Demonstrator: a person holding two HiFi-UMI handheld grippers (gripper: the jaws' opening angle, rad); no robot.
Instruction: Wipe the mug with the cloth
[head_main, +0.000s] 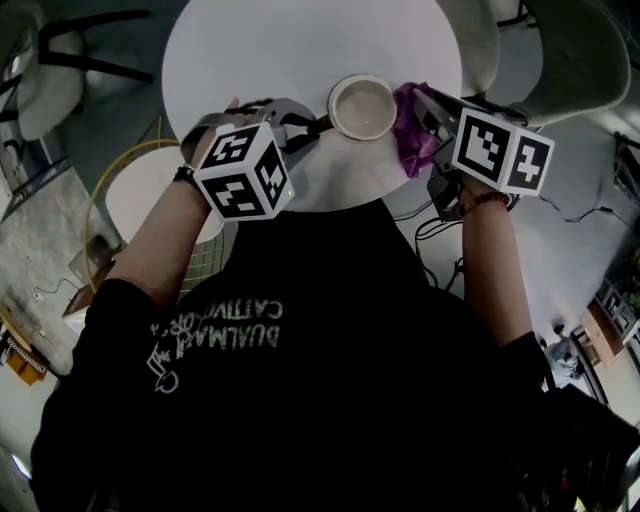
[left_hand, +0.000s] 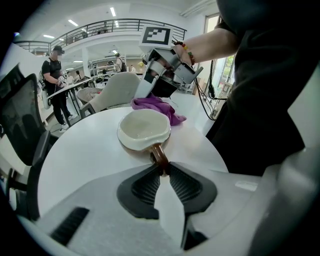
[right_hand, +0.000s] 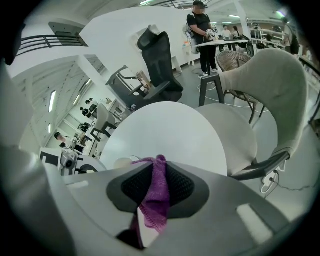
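A cream mug (head_main: 362, 106) with a brown handle stands upright near the front edge of the round white table (head_main: 250, 60). My left gripper (head_main: 305, 128) is shut on the mug's handle (left_hand: 160, 156), with the mug's bowl (left_hand: 143, 128) just beyond the jaws. A purple cloth (head_main: 410, 125) hangs right of the mug, pinched in my right gripper (head_main: 425, 108). In the right gripper view the cloth (right_hand: 156, 192) runs between the shut pads. In the left gripper view the cloth (left_hand: 159, 107) drapes behind the mug under the right gripper (left_hand: 162, 67).
A grey shell chair (head_main: 575, 60) stands right of the table, another chair (head_main: 45, 70) at the far left. A wire basket stool (head_main: 140, 190) sits left of my left arm. Cables (head_main: 440, 240) trail on the floor at the right. A person (right_hand: 201, 35) stands far off at a desk.
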